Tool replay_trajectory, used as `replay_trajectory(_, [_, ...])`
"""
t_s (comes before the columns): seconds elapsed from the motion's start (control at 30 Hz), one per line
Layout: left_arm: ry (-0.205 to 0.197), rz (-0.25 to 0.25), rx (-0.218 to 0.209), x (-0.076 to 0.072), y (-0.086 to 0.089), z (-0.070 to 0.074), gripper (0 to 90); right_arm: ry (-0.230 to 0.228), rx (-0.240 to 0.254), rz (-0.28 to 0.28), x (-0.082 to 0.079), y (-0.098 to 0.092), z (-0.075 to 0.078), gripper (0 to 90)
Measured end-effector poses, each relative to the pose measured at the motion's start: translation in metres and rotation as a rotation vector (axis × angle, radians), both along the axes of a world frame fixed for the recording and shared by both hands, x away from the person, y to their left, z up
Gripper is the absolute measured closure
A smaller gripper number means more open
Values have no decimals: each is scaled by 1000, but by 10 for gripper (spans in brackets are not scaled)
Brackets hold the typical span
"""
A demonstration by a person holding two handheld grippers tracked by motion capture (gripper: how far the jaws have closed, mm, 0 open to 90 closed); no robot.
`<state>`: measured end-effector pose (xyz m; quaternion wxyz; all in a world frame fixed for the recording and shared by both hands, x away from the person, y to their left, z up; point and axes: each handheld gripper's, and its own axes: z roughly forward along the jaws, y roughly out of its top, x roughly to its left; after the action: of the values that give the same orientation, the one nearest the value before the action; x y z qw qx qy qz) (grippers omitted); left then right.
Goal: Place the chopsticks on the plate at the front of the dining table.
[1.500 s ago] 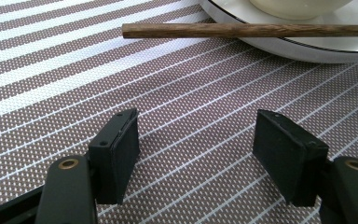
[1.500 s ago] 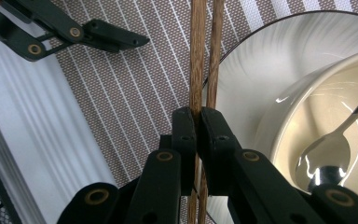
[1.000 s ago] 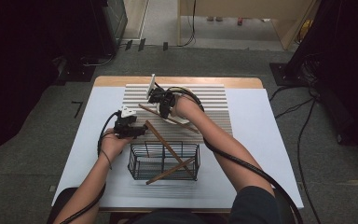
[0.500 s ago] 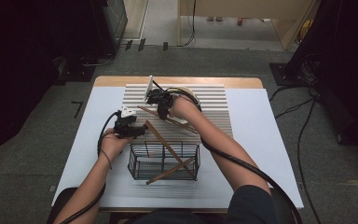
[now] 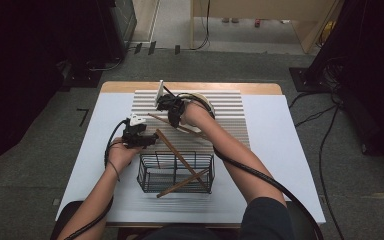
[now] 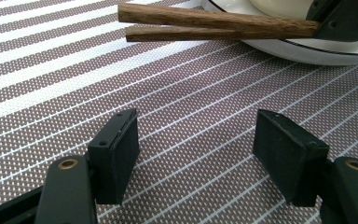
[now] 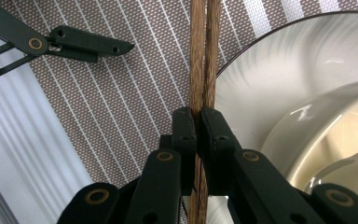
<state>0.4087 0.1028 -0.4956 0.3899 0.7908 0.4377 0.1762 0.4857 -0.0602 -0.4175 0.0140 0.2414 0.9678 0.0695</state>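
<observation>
Clamping my right claw (image 7: 198, 123) on paired chopsticks (image 7: 203, 51) beside the plate (image 7: 279, 79); left claw (image 6: 196, 154) gapes, empty, above the mat (image 6: 177, 93). Risk: sticks scissoring apart, slipping out.

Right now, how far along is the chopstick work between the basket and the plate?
Done: no chopsticks lie set out on the striped mat. In hand: the right gripper is shut on a pair of chopsticks beside the plate. Remaining: two more sticks lean in the wire basket; the left gripper hovers open over the mat.
</observation>
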Motion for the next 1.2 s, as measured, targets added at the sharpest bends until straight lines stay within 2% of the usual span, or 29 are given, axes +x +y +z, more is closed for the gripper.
replay_trajectory(0.23, [-1,0,1,0,0,0,319,11,2,-4,0,0,-2,857])
replay_trajectory(0.63, [-1,-3,3,0,0,0,320,-9,0,-35,3,0,-2,856])
replay_trajectory(1.2, [-1,-2,6,0,-1,0,320,-4,4,-56,6,-2,-6,854])
